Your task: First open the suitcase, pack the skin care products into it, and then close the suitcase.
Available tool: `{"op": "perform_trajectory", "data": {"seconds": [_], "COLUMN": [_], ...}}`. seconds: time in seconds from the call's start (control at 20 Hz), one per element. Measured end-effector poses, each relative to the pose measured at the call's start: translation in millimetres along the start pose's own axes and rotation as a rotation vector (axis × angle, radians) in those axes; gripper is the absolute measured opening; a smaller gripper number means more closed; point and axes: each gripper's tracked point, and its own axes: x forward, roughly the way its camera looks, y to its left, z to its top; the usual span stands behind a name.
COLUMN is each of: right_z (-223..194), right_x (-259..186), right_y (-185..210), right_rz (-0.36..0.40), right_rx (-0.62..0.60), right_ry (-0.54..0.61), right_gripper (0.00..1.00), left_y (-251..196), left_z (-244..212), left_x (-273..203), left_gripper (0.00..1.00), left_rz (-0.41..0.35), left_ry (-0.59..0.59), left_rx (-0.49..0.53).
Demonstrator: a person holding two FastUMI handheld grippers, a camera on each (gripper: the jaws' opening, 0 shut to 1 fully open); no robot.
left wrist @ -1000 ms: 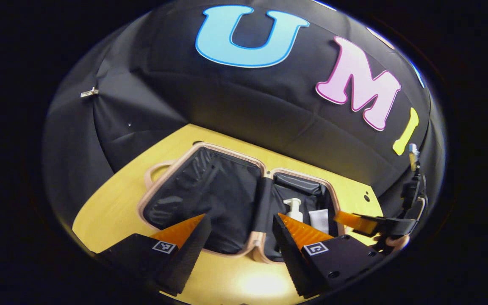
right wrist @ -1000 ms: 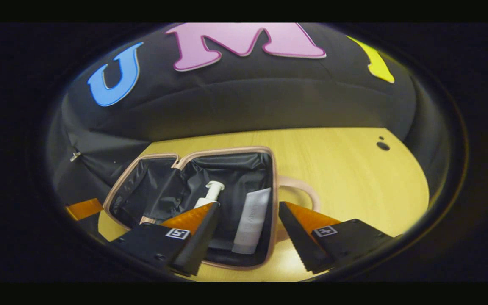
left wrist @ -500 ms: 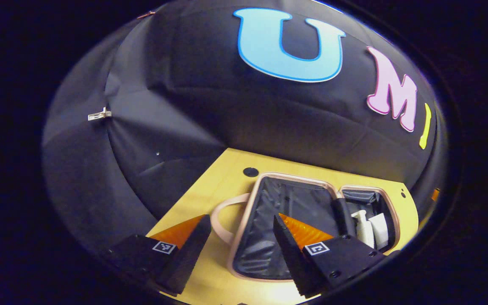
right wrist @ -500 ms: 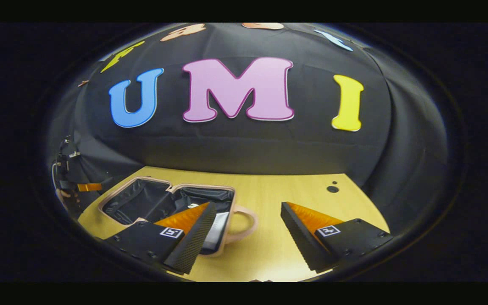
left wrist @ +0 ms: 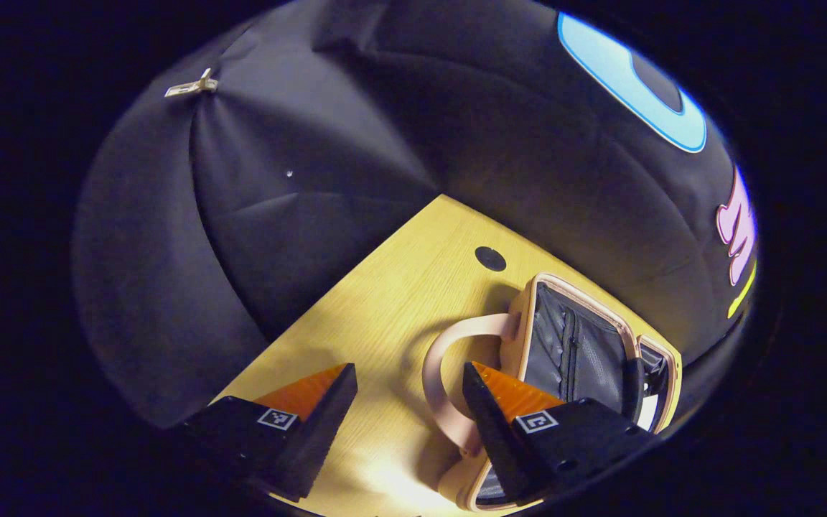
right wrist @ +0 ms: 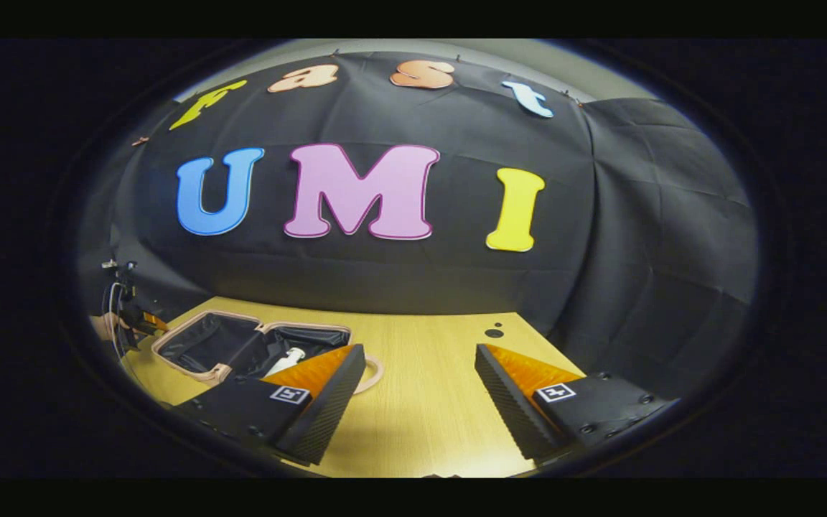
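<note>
The pink-rimmed suitcase (left wrist: 586, 352) lies open on the wooden table, its black lining bare on the near half. Its looped handle (left wrist: 442, 366) lies between the fingers of my left gripper (left wrist: 406, 424), close to the right finger; the jaws stand open and touch nothing. In the right gripper view the open suitcase (right wrist: 202, 341) sits low at the left, with a white pump bottle (right wrist: 286, 357) lying in its right half. My right gripper (right wrist: 421, 409) hangs open over bare table to the right of the case. The left gripper (right wrist: 142, 322) and the hand holding it appear at the case's far left.
The yellow wooden table (right wrist: 428, 373) has a small round hole (right wrist: 494, 332) near its back edge, also seen beside the case as a hole (left wrist: 490, 258). Black cloth walls close the table at the back and both sides.
My left gripper has swung from over the case's middle to its handle end. My right gripper has drawn back and up, away from the half with the bottle.
</note>
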Motion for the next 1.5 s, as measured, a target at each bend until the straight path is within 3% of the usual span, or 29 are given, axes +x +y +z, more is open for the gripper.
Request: {"op": "perform_trajectory", "data": {"seconds": [0.2,0.45,0.5,0.65,0.7,0.9,1.2,1.5], "right_z": [-8.1,-26.0,-26.5,-30.8,-31.7,-34.3,-21.5,-9.2], "right_x": [-5.2,-10.5,-11.9,-15.4,-15.1,-13.2,-11.9,-9.9], "right_y": [-16.3,-41.5,-43.2,-48.8,-51.0,-52.4,-50.8,-51.4], "right_rz": [-0.051,-0.116,-0.121,-0.133,-0.135,-0.139,-0.123,-0.113], "right_rx": [0.015,-0.015,-0.013,-0.011,-0.011,0.009,0.002,-0.009], "right_ry": [0.040,0.089,0.087,0.089,0.089,0.093,0.074,0.048], "right_gripper": [0.97,0.97,0.97,0.97,0.97,0.97,0.97,0.97], "left_y": [-4.0,-8.0,-10.1,-14.0,-14.5,-24.4,-68.8,-167.6], "left_z": [-8.3,-8.5,-11.5,-9.8,-13.5,-0.6,52.9,90.9], "left_x": [24.5,39.3,38.8,37.5,38.7,27.8,-50.9,-158.0], "left_gripper": [0.92,0.77,0.62,0.29,0.24,0.15,0.06,0.06], "left_rz": [-0.009,0.004,0.000,-0.016,-0.031,-0.072,-0.161,-0.377], "left_ry": [0.106,0.151,0.169,0.180,0.176,0.147,0.008,-0.121], "left_rx": [-0.026,-0.002,-0.002,-0.032,-0.036,-0.041,0.086,0.086]}}
